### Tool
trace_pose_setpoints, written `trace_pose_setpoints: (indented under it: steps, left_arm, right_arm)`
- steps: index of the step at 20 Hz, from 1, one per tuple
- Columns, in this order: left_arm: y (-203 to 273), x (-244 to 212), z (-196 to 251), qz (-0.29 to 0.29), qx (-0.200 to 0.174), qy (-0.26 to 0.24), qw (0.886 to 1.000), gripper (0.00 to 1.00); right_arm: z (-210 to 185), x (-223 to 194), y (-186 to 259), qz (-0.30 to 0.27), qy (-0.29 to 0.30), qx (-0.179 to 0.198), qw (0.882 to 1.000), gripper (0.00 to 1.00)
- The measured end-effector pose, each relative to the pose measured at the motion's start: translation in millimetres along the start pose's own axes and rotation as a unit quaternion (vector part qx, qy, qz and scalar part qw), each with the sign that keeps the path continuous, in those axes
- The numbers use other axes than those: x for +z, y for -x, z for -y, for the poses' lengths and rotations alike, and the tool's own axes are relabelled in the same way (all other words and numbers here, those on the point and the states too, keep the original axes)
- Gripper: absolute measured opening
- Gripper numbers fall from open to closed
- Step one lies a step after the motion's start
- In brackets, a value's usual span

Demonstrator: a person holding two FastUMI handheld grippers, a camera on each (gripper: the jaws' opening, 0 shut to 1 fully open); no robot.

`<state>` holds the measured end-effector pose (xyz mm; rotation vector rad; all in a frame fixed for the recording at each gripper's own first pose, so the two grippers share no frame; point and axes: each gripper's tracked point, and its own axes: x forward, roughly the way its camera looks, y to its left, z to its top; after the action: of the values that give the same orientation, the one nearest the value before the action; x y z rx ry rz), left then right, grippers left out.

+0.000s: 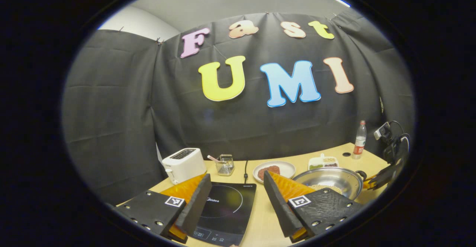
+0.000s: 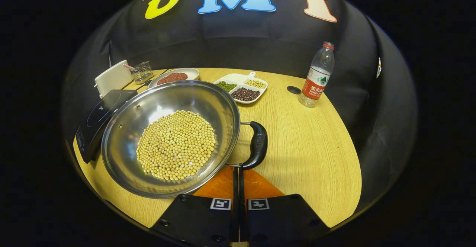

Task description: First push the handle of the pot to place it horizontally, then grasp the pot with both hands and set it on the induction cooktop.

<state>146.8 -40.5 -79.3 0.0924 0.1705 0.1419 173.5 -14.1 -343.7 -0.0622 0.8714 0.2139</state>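
Your right tongs (image 2: 238, 172) are clenched at the pot (image 2: 169, 137) handle (image 2: 256, 144) to nudge it, while your left tongs (image 1: 234, 198) wait released over the cooktop (image 1: 223, 209).

Wooden table (image 2: 305, 146) carries pot (image 2: 171, 139), cooktop (image 1: 227, 209), bottle (image 2: 318, 76), perhaps toaster (image 1: 184, 164).

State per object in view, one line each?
Pot: upright on the table, soybeans inside, beside the cooktop, not on it.
Pot handle: just ahead of the right fingertips.
Induction cooktop: nothing on it.
Bottle: upright, capped.
Plate: holds a reddish food.
Left hand-held gripper: open, above the cooktop.
Right hand-held gripper: shut, empty.
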Motion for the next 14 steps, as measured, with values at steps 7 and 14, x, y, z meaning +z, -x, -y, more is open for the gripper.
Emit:
trace_pose_setpoints:
  steps: [7,14]
  left_arm:
    - [-15,-3,18,0.003,-0.029,0.004,1.000,0.84]
    - [-49,-26,44,-0.026,-0.090,0.023,0.995,0.84]
  right_arm:
    - [1,19,37,0.054,0.004,-0.019,0.998,0.02]
    - [10,55,59,0.111,-0.050,-0.040,0.992,1.00]
